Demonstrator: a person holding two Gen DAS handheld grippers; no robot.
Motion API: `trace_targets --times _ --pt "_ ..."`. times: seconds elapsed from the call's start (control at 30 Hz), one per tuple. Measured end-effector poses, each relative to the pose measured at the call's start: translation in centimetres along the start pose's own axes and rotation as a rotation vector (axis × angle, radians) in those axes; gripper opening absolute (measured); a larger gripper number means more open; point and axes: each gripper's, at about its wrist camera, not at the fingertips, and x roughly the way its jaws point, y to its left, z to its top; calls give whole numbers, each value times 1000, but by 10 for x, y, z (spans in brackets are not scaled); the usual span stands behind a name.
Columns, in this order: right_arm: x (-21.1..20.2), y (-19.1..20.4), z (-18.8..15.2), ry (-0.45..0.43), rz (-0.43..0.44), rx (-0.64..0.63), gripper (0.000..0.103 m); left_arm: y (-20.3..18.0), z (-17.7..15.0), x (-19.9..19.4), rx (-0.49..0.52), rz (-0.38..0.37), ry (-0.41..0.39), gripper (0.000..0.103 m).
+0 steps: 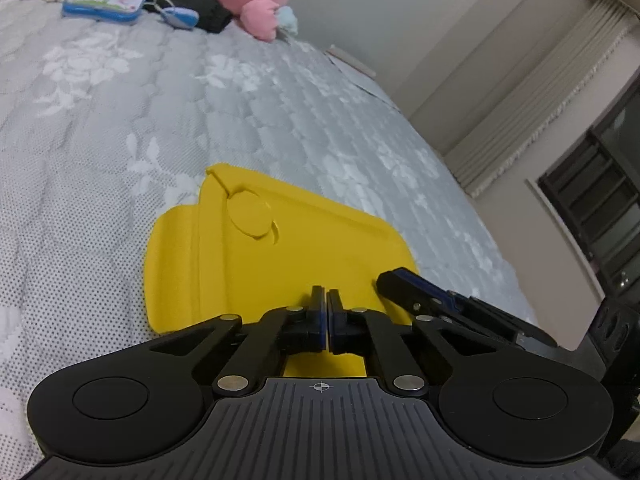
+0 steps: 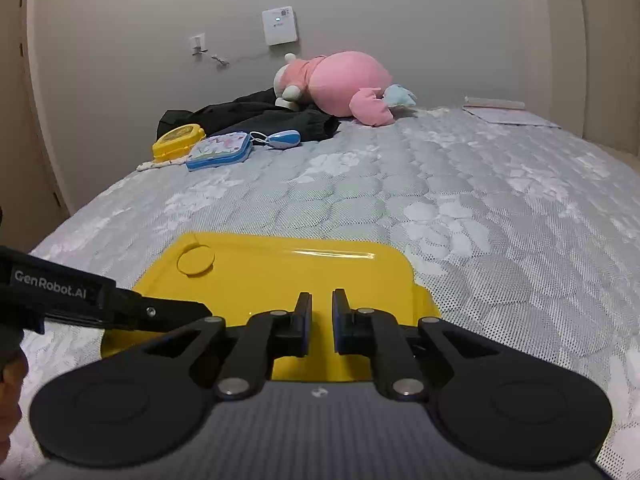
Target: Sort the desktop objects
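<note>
A yellow tray (image 1: 304,256) (image 2: 280,272) lies on the grey quilted bed (image 2: 460,208), with a round raised disc at its far left corner. My left gripper (image 1: 325,292) is shut on the tray's near rim, and a thin yellow sliver shows between its pads. The right wrist view shows that left gripper (image 2: 200,308) at the tray's left edge. My right gripper (image 2: 322,298) hangs over the tray's near right part, its fingers a narrow gap apart with nothing between them. In the left wrist view the right gripper (image 1: 384,280) is at the tray's right corner.
At the bed's far end lie a small yellow box (image 2: 178,142), a blue-rimmed flat case (image 2: 219,150), a blue and white gadget on a cord (image 2: 282,139), a black garment (image 2: 260,116) and a pink plush toy (image 2: 344,84). Papers (image 2: 508,114) lie far right. A hand (image 2: 10,392) shows lower left.
</note>
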Motion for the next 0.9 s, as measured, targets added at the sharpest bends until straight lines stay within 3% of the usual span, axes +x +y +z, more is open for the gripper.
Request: trace_targets --times 0.27,0.4,0.53,0.63,0.7,0.83,0.9 --pt "-19 1 -4 -33 -24 48 11 5 -4 -11 -52 -31 -4 4" --pt "-31 1 -7 -51 -35 83 26 4 -10 -32 -54 -27 -57 26" --pt "-52 -1 -10 -68 -38 142 30 2 -20 -58 -99 3 -112 31" --pt "-78 0 -18 -67 -44 168 47 -5 -34 -75 -112 52 -127 47" --pt "-92 2 -23 -45 -44 178 49 -13 -49 -84 -106 94 -107 54" --pt "-114 3 -35 22 -34 232 69 -30 -83 -94 -101 155 -38 64" --pt "-120 4 -42 74 -22 275 70 -42 -98 -95 -60 191 -4 73"
